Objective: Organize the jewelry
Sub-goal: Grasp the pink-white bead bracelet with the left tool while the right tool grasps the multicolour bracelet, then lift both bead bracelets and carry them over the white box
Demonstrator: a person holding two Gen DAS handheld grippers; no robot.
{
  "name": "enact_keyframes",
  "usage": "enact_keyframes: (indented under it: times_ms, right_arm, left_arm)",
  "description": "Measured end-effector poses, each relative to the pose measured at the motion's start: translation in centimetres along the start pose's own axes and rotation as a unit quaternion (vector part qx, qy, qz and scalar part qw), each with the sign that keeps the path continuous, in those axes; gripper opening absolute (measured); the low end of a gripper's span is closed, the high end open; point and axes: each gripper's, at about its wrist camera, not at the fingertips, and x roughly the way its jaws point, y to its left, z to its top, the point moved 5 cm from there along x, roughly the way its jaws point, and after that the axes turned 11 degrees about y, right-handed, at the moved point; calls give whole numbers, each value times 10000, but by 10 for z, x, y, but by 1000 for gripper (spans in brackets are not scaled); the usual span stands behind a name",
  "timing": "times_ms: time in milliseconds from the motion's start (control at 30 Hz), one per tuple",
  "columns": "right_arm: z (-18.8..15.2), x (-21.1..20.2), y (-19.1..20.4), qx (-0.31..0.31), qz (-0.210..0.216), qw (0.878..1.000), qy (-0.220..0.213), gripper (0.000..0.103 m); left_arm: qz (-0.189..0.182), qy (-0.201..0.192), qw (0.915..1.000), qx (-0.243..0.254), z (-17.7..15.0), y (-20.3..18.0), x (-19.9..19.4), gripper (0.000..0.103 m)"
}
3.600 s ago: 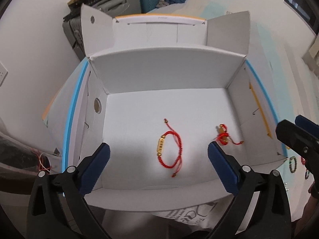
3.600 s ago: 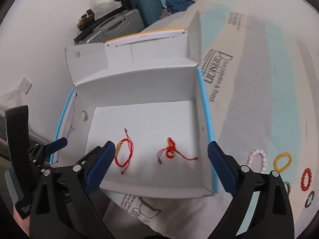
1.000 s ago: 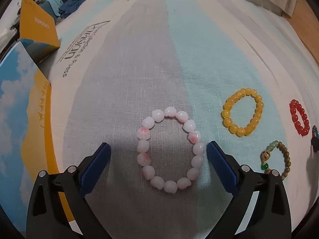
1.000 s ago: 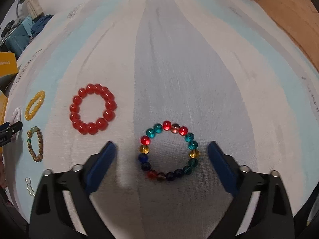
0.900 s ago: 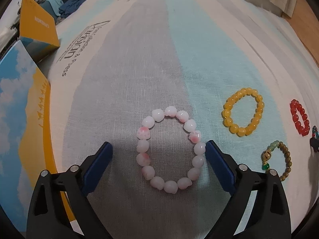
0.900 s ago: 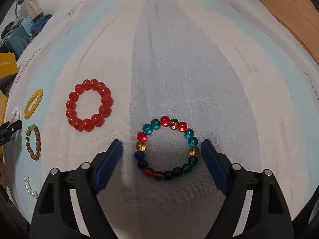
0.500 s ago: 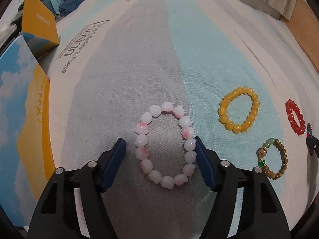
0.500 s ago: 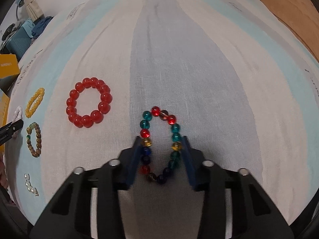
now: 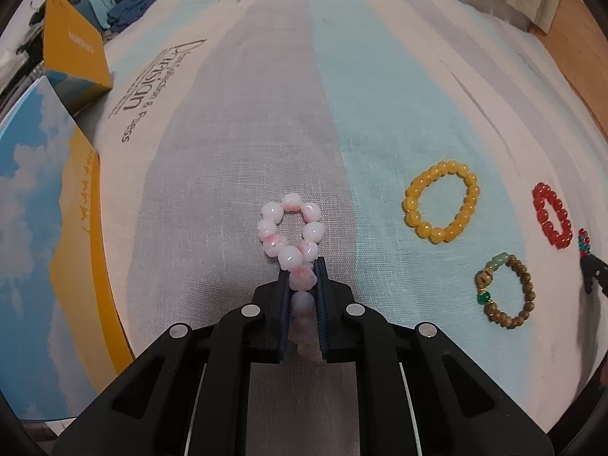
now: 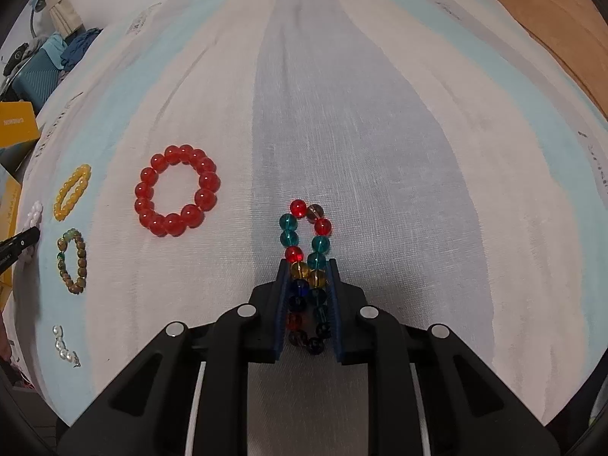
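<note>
1. The left gripper [image 9: 301, 266] has just been closing, and its jaws now pinch the pink bracelet [image 9: 290, 228] between the blue pads.
2. The near beads of the pink bracelet are squeezed into a single line between the pads; the far beads bulge out ahead of the tips as a small loop lying on the cloth [image 9: 243, 121].
3. The right gripper [image 10: 307, 266] has also just been closing, and its jaws now clamp the multicolour bracelet [image 10: 306, 235].
4. That bracelet is pressed into two rows of beads between the pads, with its red, teal and smoky beads looping out in front on the cloth.
5. The cloth is striped grey, pale blue and white, with printed lettering toward its far left in the left view.
6. To the right of the pink bracelet lie the yellow bracelet [image 9: 440, 201], the brown bracelet [image 9: 505, 290] with its green beads, and the red bracelet [image 9: 551, 214], all apart from one another.
7. In the right view the red bracelet sits left of the clamped one, well apart.
8. A short pearl string [image 10: 64, 345] lies near the cloth's left edge in the right view.
9. A box [image 9: 41, 205] with sky-and-yellow print stands at the left of the left view.
</note>
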Motion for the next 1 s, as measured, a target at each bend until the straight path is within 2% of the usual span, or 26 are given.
enact_keyframes:
  times_ms: [67,100,1000]
  right_arm:
    - [0,-3,-1,-1,-9,10000,-36,17]
    - [0,-4,-1,13,1,10000,-52,9]
    - [1,-70,5,-82,161,9986,-488,8]
  left_arm:
    - [-3,-9,10000,9,1,0,-3,10]
    - [5,-24,10000,16,1,-2,-5,10]
    - [-69,-297,9995,-19,-3,-5,-67,10]
